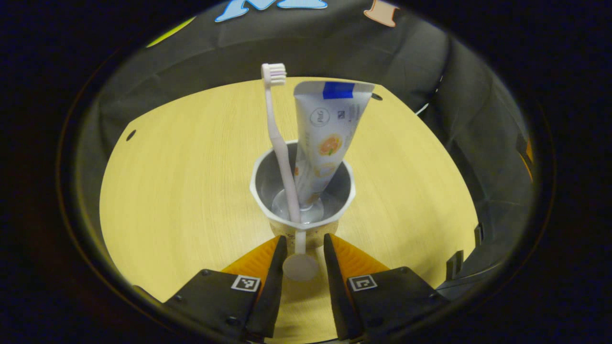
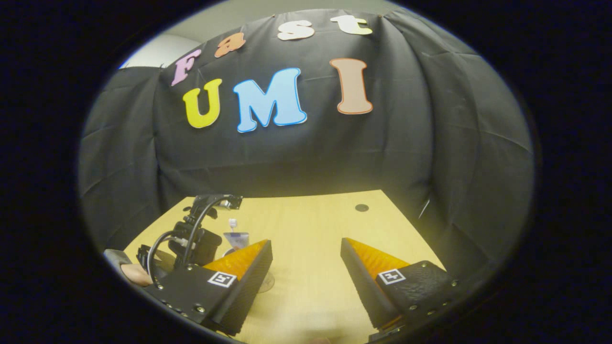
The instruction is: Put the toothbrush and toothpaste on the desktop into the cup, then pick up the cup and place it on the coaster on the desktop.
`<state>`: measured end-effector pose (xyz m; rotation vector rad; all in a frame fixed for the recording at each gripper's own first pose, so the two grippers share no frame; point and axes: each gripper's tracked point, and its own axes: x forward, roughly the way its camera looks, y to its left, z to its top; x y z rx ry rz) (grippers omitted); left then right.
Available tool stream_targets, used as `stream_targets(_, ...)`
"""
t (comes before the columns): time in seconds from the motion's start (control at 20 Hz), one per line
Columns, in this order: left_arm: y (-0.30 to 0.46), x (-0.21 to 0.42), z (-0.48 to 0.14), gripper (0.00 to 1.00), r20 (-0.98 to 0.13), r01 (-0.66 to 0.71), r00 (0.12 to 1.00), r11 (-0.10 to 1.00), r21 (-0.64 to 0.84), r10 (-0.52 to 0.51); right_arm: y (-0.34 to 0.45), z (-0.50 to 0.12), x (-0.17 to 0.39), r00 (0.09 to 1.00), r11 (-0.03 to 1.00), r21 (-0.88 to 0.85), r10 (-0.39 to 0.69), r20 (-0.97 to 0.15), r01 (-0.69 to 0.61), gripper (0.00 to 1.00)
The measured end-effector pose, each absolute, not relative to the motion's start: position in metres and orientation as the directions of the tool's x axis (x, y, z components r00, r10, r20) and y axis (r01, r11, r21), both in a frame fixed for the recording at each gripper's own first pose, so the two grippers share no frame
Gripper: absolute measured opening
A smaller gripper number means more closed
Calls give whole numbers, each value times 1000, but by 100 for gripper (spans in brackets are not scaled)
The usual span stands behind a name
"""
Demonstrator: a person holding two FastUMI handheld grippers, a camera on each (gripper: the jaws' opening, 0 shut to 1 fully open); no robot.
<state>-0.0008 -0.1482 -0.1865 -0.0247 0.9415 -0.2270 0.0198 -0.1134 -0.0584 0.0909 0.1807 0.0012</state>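
Though unclamped, cup (image 1: 303, 191) between left tool (image 1: 302, 255).

Two grippers low over the table

Our left gripper (image 1: 301, 251) holds its fingers narrowly parted; our right gripper (image 2: 306, 267) spreads wide, and a hand (image 2: 136, 274) grips the left one.

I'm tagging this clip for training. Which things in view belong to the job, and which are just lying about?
Job things:
- toothbrush, standing in the cup
- toothpaste tube, standing in the cup
- cup, its handle between the left gripper fingers
- right gripper, open above the desktop

Just there:
- wooden desktop
- black cloth wall
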Motion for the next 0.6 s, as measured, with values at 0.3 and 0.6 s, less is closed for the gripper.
stream_targets(0.3, -135, -18, -130, 70, -701, 138, 682, 978, -155, -207, -99, -44, 16, 987, 996, 58, 74, -145, -66, 92)
stream_targets(0.6, -117, -16, -96, 80, -562, 103, 805, 977, -186, -192, -90, -26, 9, 992, 996, 37, 81, -94, -78, 91)
